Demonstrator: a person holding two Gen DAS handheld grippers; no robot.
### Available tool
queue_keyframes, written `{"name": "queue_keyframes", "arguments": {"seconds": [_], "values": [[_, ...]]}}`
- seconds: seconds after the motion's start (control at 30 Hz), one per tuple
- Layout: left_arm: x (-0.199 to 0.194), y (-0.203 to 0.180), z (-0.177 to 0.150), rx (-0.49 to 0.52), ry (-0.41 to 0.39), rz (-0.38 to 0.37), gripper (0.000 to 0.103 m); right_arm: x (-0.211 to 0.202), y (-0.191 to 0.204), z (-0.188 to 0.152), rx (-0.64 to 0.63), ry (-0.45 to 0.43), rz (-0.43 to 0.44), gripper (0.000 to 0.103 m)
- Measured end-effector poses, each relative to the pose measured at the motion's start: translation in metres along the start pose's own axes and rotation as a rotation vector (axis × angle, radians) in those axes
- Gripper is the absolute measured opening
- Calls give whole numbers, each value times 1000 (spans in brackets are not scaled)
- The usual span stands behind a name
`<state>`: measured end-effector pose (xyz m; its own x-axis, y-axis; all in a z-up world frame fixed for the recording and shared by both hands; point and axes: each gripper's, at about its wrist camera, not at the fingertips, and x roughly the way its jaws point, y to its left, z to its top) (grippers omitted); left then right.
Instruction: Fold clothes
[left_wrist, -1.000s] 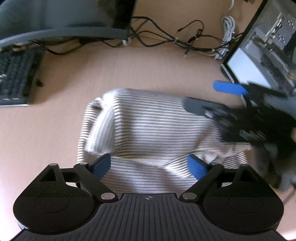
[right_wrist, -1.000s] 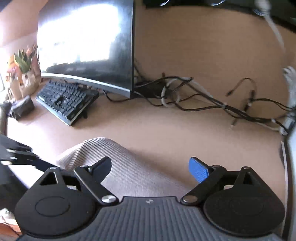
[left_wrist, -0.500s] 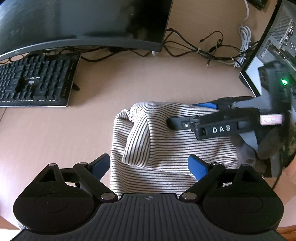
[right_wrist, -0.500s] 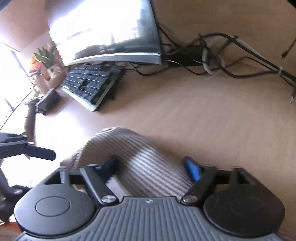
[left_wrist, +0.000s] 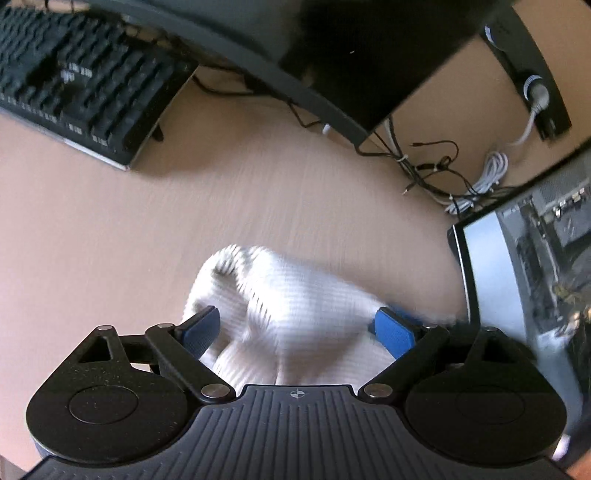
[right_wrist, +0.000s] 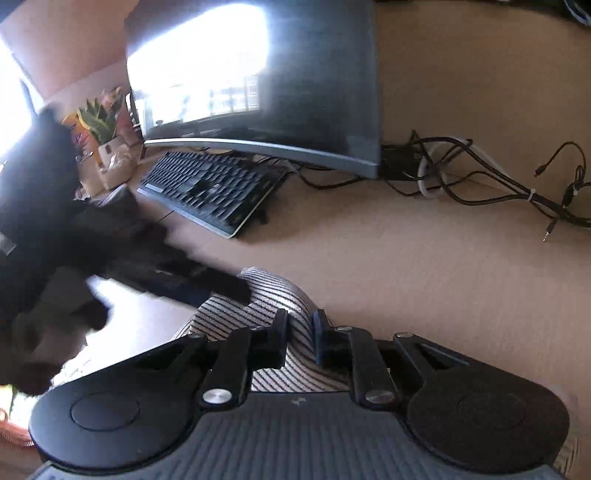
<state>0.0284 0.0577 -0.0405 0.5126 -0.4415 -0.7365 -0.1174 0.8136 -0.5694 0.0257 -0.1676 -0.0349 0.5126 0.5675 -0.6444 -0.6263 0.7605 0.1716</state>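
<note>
My right gripper (right_wrist: 300, 334) is pinched tight on a raised fold of the striped garment (right_wrist: 258, 314), its two fingers pressed against the cloth from either side in the lower middle of the right wrist frame. My left gripper (left_wrist: 297, 326) is spread wide, its blue pads (left_wrist: 393, 330) well apart, with the bunched, motion-blurred garment (left_wrist: 291, 295) sitting between and just beyond them in the lower centre of the left wrist frame. The cloth lies on the light wooden desk (left_wrist: 147, 236), heaped rather than flat. In the right wrist view the left gripper shows as a dark blurred shape (right_wrist: 166, 269) reaching in from the left edge toward the near end of the fabric; I cannot tell whether it touches. A black keyboard (right_wrist: 210, 188) sits in the middle left, under the curved monitor (right_wrist: 258, 85) in the upper centre, and a tangle of cables (right_wrist: 498, 184) trails along the right. A computer case (left_wrist: 535, 258) stands at the right edge of the left wrist frame.
</note>
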Motion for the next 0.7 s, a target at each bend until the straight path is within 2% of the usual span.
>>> {"name": "queue_keyframes", "arguments": {"seconds": [0.07,0.17,0.23,0.27,0.3,0.37,0.43,0.5,0.53,0.57,0.63,0.7], "values": [[11,1,-2,-21,33,3,93,-6,20,-11,-49,-8,-24,14],[26,2,-9,-11,70,67,64,-7,36,-24,-65,20,-79,21],[27,5,-10,-7,74,58,59,-21,29,-27,-16,15,-108,22],[26,4,-11,8,73,60,57,-33,22,-25,21,-3,-135,28],[25,4,-12,20,72,61,57,-45,14,-24,64,-22,-179,42],[26,2,-14,41,68,62,57,-69,-13,-22,183,-59,-302,55],[27,0,-16,53,63,68,57,-81,-44,-24,323,-54,-403,56],[28,-2,-15,58,63,71,58,-79,-70,-28,443,-41,-457,56],[28,-1,-14,56,66,68,59,-73,-80,-31,490,-34,-462,57],[29,-1,-13,51,71,61,60,-68,-89,-35,549,-26,-449,62],[31,0,-9,42,80,50,61,-56,-107,-42,665,-11,-421,64],[33,-2,-5,52,82,49,59,-46,-112,-49,732,-17,-372,47]]}}
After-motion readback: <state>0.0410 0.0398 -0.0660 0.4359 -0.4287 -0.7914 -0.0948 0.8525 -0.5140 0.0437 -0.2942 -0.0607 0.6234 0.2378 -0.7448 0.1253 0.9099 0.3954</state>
